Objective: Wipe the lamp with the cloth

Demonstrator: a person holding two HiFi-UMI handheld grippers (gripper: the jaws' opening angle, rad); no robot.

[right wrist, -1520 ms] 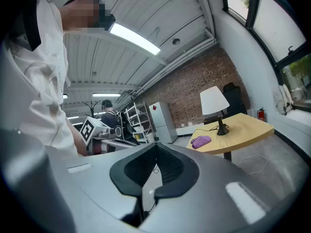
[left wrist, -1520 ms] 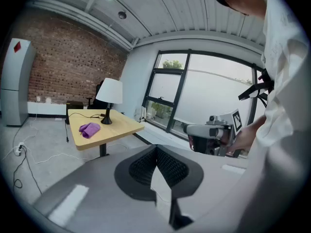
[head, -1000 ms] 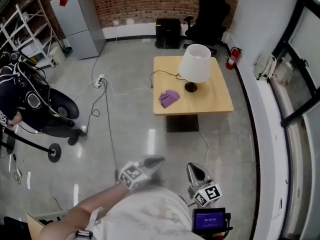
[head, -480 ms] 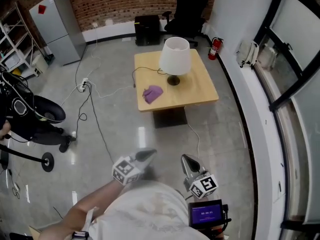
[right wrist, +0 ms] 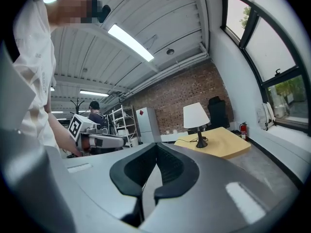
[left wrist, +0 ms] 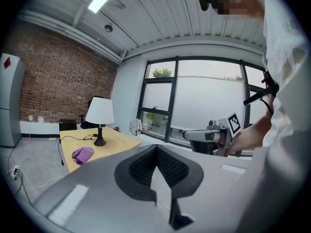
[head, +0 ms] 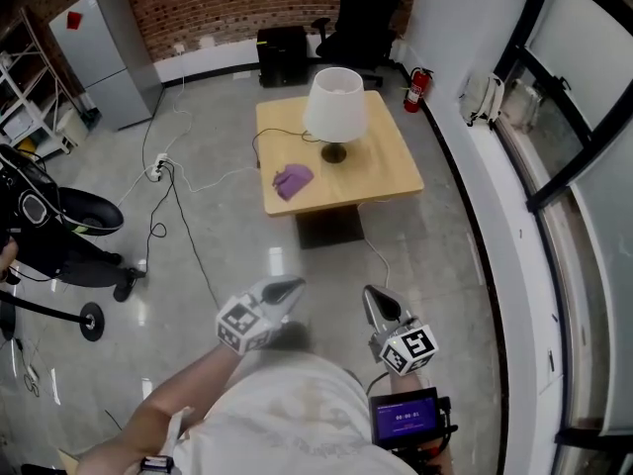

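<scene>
A lamp (head: pixel 332 107) with a white shade and dark base stands on a low wooden table (head: pixel 391 171) far ahead; a crumpled purple cloth (head: pixel 292 179) lies left of it on the same table. Both show small in the left gripper view, lamp (left wrist: pixel 99 116) and cloth (left wrist: pixel 82 154); the right gripper view shows the lamp (right wrist: pixel 196 120). My left gripper (head: pixel 285 290) and right gripper (head: pixel 377 304) hover low over the floor, well short of the table, both shut and empty.
A cable (head: pixel 188 201) snakes over the grey floor to a power strip left of the table. A black box (head: pixel 282 43) and office chair (head: pixel 361 13) stand behind the table, a fire extinguisher (head: pixel 416 87) by the wall. At left sit a grey cabinet (head: pixel 104 52) and a person (head: pixel 45 226).
The view has drawn nearer and swung right, so the table sits further left in the picture. Both grippers have shifted slightly up and forward, still shut.
</scene>
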